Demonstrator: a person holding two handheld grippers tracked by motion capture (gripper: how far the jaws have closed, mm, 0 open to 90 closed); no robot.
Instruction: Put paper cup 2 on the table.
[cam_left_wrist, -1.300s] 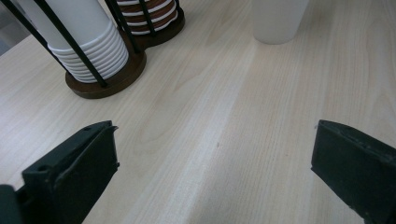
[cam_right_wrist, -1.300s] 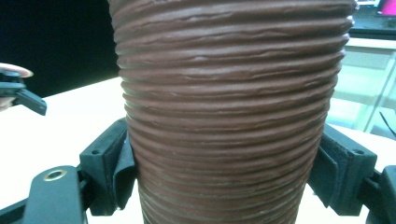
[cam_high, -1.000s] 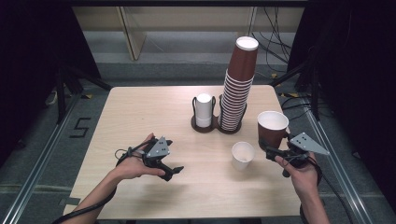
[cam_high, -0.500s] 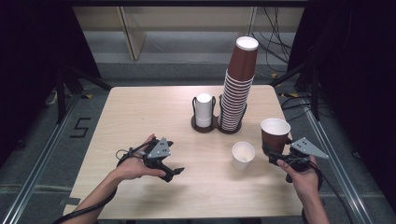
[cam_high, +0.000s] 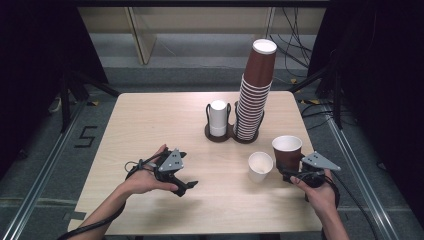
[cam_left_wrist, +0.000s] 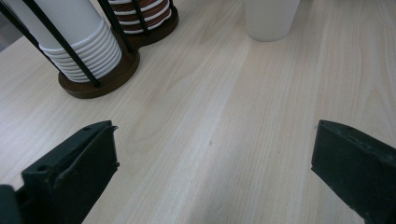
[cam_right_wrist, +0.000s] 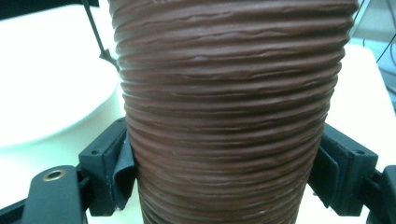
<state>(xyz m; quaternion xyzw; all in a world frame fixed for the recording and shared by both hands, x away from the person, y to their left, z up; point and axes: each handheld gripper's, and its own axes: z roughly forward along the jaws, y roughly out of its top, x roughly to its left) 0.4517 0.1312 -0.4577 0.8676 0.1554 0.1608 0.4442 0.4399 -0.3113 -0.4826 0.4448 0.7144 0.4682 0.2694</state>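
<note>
My right gripper is shut on a brown ribbed paper cup, held upright near the table's right edge. In the right gripper view both pads press on the lower wall of the brown cup. A single white paper cup stands just left of it. My left gripper rests low over the table at front left, open, with bare wood between its jaws. The white cup lies beyond it.
A dark two-ring cup holder stands at mid-table, with a short stack of white cups and a tall leaning stack of brown cups. The holder is ahead of the left gripper. The table's right edge is close to the right hand.
The right gripper has come down with the brown cup and a little toward the person. The left gripper and the white cup have not moved.
</note>
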